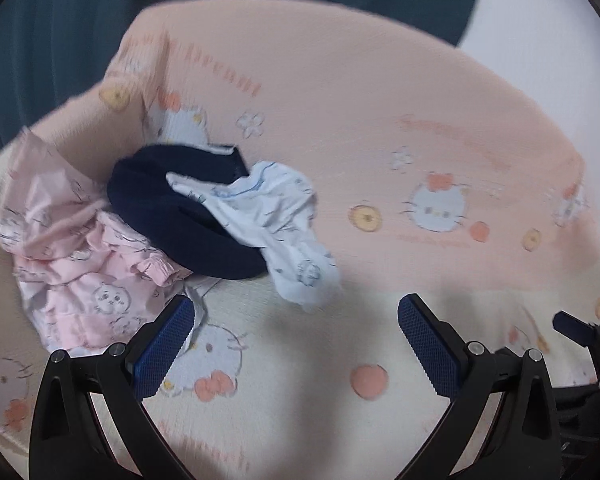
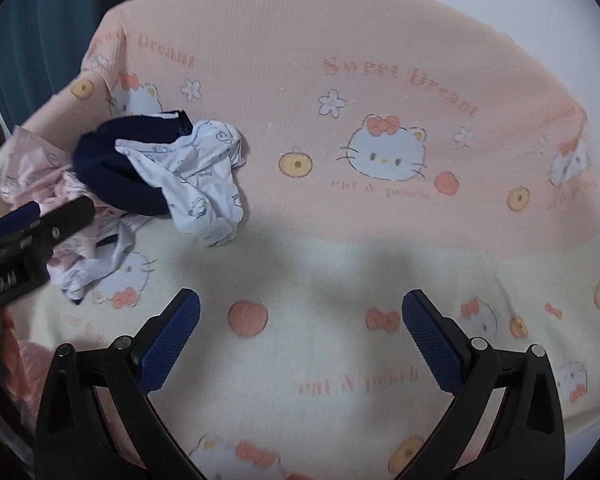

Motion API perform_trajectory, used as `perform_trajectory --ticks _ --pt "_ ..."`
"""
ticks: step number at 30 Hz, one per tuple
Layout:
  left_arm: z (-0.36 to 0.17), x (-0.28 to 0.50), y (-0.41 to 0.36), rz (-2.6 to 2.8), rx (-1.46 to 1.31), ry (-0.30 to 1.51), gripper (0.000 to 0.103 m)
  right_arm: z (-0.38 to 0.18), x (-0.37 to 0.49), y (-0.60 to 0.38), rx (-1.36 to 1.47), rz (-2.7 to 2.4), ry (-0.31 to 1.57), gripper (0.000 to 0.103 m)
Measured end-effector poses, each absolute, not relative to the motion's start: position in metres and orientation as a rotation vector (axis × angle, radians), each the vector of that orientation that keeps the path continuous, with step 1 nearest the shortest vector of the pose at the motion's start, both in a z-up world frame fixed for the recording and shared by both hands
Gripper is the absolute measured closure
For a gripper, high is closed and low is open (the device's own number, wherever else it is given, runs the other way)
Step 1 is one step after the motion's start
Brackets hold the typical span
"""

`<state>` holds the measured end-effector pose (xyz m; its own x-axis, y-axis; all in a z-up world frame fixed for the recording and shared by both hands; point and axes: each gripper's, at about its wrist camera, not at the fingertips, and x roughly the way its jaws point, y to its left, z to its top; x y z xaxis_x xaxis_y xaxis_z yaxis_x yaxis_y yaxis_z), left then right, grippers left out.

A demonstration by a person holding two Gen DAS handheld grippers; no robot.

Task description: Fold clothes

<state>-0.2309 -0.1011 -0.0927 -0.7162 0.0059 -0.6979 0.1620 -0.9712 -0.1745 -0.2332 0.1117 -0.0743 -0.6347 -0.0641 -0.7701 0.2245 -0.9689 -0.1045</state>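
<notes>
Right now both of your tools are empty: the left hand-held gripper (image 1: 296, 312) has its blue pads spread wide above the cream band of the blanket (image 1: 380, 92), and the right hand-held gripper (image 2: 300, 306) is just as wide open over the same cream band, nothing between its fingers. Your laundry sits in a loose heap toward the left of the blanket, which is peach further away and cream nearer you, printed with cartoon cats, peaches and flowers. At the heap's middle lies a navy garment (image 1: 180, 216), rumpled into a curve, with a white printed garment (image 1: 276, 216) draped over its right side and trailing down toward the cream band. To the left of the navy piece, touching it, is a crumpled pink printed garment (image 1: 76, 264); your left tool's left finger sits close beside its lower edge. From the right wrist view your left tool shows at the left edge, over the pink piece. Behind the blanket hangs a dark teal curtain (image 1: 100, 20)
</notes>
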Motion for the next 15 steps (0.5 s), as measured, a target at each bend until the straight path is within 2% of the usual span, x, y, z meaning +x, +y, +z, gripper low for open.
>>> perform_trajectory --ticks 3,11,15 --pt "-0.123 -0.266 -0.117 -2.783 1.212 0.422 0.0 -0.099 -0.262 0.101 1.298 -2.662 0.339 0.012" --pt "-0.213 -0.333 -0.141 -2.668 1.364 0.576 0.001 -0.17 -0.33 0.066 1.392 -2.526 0.359 0.012" --pt "-0.245 -0.345 -0.147 -2.663 1.447 0.701 0.008 -0.208 -0.355 0.045 1.419 -2.45 0.376 0.015"
